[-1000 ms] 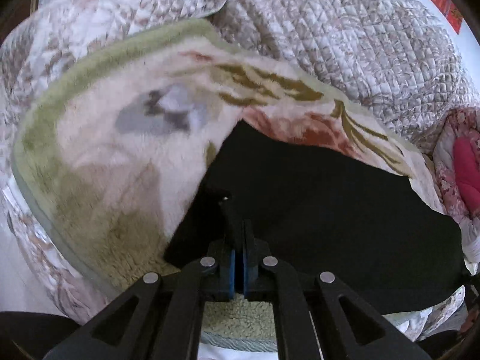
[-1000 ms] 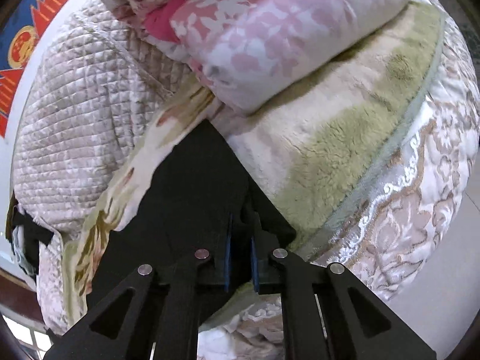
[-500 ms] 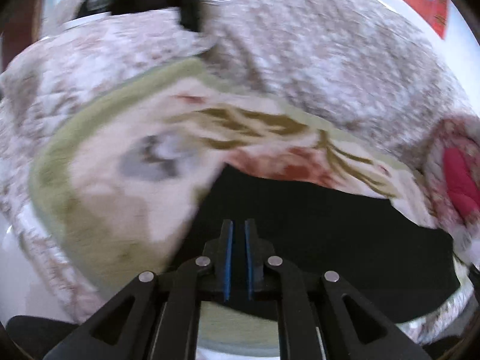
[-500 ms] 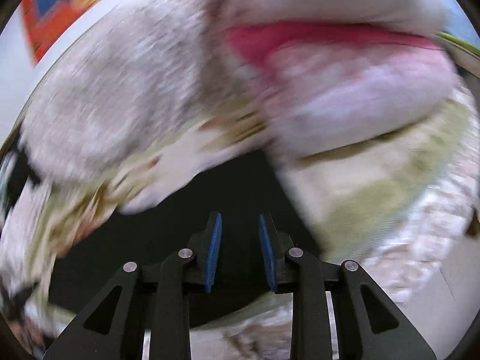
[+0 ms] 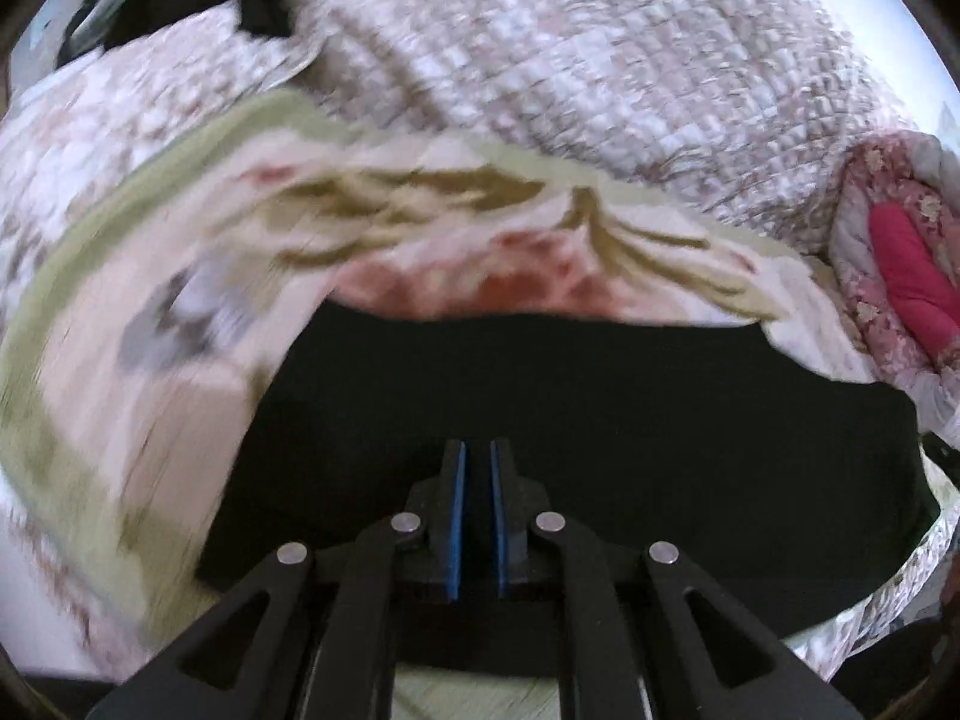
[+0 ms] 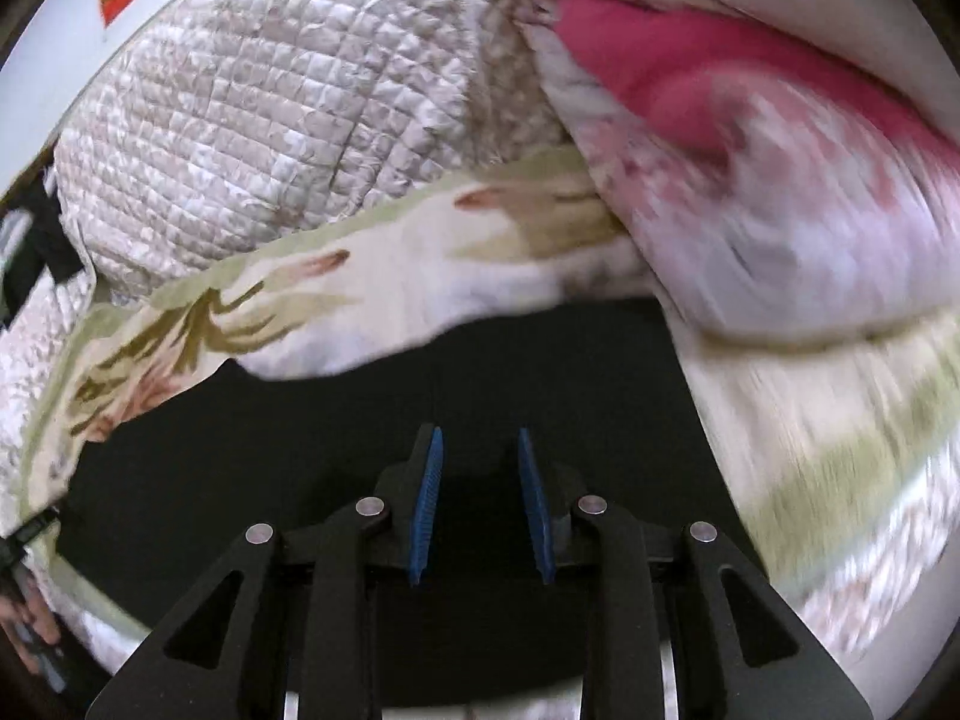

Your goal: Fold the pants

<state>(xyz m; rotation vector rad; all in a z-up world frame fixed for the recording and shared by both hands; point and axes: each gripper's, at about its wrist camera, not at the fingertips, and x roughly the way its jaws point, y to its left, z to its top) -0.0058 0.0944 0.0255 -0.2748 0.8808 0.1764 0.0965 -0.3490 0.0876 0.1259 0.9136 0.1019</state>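
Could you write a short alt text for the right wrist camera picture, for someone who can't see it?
Black pants lie spread flat on a cream fleece blanket with green leaf print, seen from just above. The right gripper, two black fingers with blue pads, hovers over them, jaws apart and holding nothing. Behind lie a quilted beige bedspread and a pink floral duvet.

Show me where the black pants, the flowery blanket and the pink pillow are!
black pants (image 5: 600, 420), left wrist view, flat middle of the cloth.
flowery blanket (image 6: 384, 306), right wrist view, its cream part beside the pants.
pink pillow (image 5: 912, 282), left wrist view, its bright pink patch.
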